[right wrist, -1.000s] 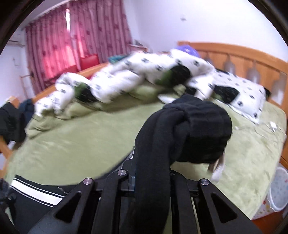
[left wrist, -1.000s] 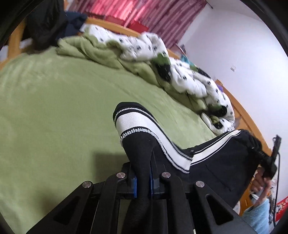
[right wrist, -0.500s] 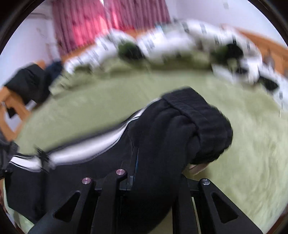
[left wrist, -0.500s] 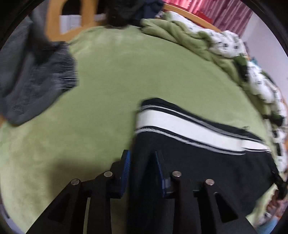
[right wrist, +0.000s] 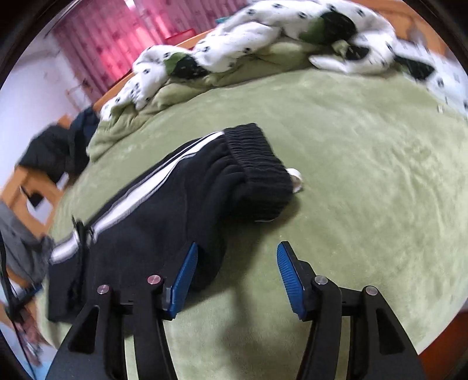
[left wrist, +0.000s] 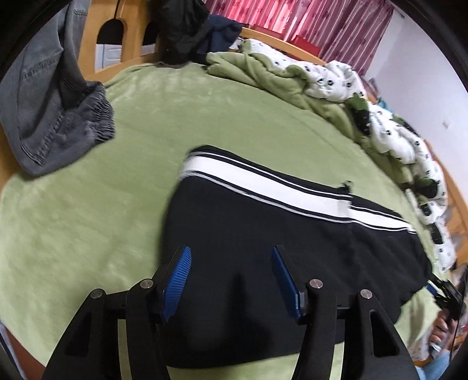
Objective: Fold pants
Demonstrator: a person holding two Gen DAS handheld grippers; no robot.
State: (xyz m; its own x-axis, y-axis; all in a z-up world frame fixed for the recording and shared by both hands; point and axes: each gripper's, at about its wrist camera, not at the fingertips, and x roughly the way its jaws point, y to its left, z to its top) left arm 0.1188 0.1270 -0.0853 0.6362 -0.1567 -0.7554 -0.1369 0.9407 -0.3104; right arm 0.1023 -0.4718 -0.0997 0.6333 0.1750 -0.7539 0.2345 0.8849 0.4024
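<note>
- My left gripper [left wrist: 231, 282], which a moment before had pinched the trouser cuff, was opening; black cloth lay between the spread jaws, but the pads no longer pressed it.
- The pants [left wrist: 292, 233], carried in the air a second earlier, lay flat on the green bed cover [left wrist: 87, 219], striped side up.
- My right gripper [right wrist: 237, 277] was opening too, off the waistband [right wrist: 260, 157], with only cover between its jaws.
- I judged this fold laid down.

We see a green blanket [left wrist: 87, 204] covering the bed, grey jeans [left wrist: 44, 96] at its corner, a rumpled white spotted quilt [right wrist: 263, 38] along the far side, a wooden bedframe [left wrist: 117, 43], dark clothes [left wrist: 187, 26] draped over it, red curtains [left wrist: 307, 23] behind
</note>
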